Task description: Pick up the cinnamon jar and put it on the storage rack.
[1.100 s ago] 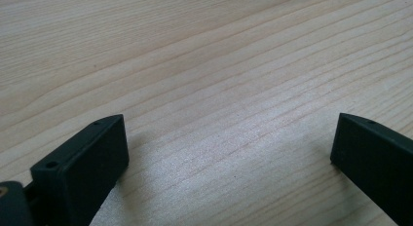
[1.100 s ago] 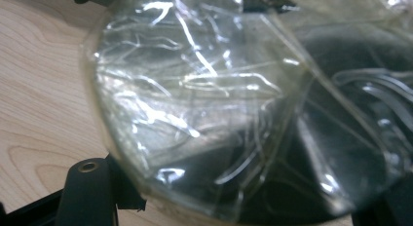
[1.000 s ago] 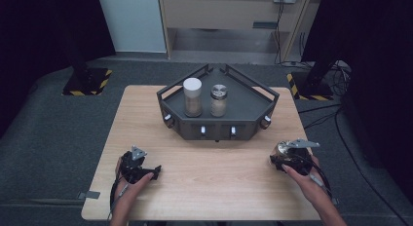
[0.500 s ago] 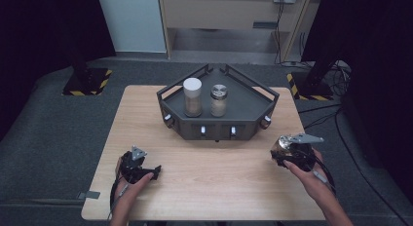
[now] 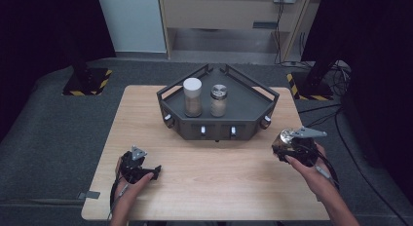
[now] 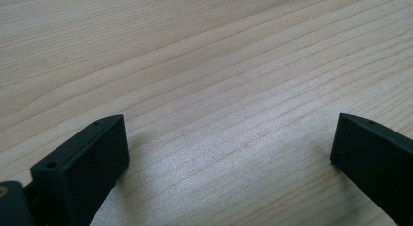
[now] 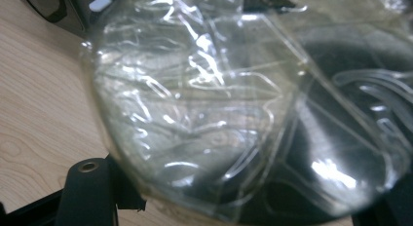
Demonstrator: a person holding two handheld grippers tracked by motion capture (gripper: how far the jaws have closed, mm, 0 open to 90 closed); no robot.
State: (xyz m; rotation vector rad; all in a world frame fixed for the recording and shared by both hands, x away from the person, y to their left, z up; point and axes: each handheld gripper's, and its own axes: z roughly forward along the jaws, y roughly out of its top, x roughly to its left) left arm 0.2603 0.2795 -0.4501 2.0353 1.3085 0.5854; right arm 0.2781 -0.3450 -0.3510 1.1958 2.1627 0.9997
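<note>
Jaws pinch crinkled clear plastic (image 7: 204, 114) — film, perhaps.

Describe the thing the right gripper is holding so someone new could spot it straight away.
Start at the wooden table, then go to the right gripper near its right edge. Its jaws are shut on a crumpled piece of clear plastic. Unlike the two upright jars in the dark tray, it is see-through, shiny and shapeless.

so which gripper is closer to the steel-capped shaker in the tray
Right. The right gripper sits off the tray's front right corner, below and right of the steel-capped shaker. The left gripper rests farther off, near the table's front left.
</note>
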